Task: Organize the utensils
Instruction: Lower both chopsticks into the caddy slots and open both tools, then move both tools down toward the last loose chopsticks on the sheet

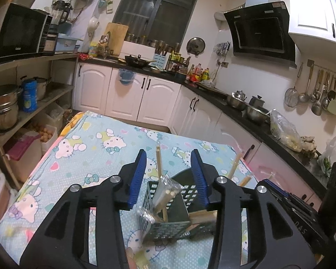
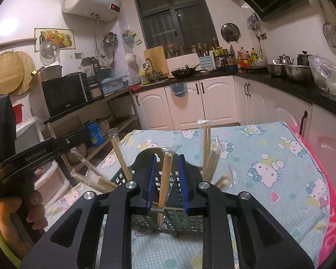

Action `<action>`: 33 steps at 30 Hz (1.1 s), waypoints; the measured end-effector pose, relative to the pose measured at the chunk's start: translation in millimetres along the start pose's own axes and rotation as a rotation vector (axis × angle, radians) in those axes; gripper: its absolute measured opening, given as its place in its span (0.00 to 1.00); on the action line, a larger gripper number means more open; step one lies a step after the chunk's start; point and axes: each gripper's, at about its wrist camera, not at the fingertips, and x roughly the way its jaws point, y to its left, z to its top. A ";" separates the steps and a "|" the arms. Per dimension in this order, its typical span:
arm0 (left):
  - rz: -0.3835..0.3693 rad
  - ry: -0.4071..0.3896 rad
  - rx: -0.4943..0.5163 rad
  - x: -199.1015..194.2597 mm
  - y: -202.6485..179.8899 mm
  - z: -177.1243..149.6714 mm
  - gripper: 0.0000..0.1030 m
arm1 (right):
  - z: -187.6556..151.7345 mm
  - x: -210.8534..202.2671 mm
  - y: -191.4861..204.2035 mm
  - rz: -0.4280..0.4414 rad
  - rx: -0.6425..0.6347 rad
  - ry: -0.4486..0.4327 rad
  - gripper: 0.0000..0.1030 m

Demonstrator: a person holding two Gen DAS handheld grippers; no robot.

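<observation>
Both my claws, left claw (image 1: 170, 174) and right claw (image 2: 166, 179), stand parted over the slotted caddy (image 2: 186, 222) on the cloth-covered desk (image 2: 268, 152), pads clear of the wrapped chopsticks (image 2: 164, 179) so these stay upright in their compartments.

It is a kitchen with white cupboards (image 2: 186, 103) and a black counter (image 1: 246, 112). A dark window (image 2: 174, 15) sits in the back wall. A microwave (image 1: 18, 31) stands on wooden shelves (image 1: 33, 89).
</observation>
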 end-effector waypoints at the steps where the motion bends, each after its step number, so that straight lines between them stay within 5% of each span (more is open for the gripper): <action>1: 0.001 0.003 -0.001 -1.2 -0.6 -0.3 0.36 | -0.4 -1.8 -0.3 0.000 0.002 0.002 0.21; 18: 0.002 0.030 -0.021 -29.0 -7.9 -19.1 0.61 | -5.8 -36.8 -1.7 0.005 0.008 -0.002 0.52; 33: 0.008 0.064 -0.016 -51.0 -9.5 -40.5 0.85 | -19.0 -62.7 -1.5 -0.001 0.010 0.004 0.61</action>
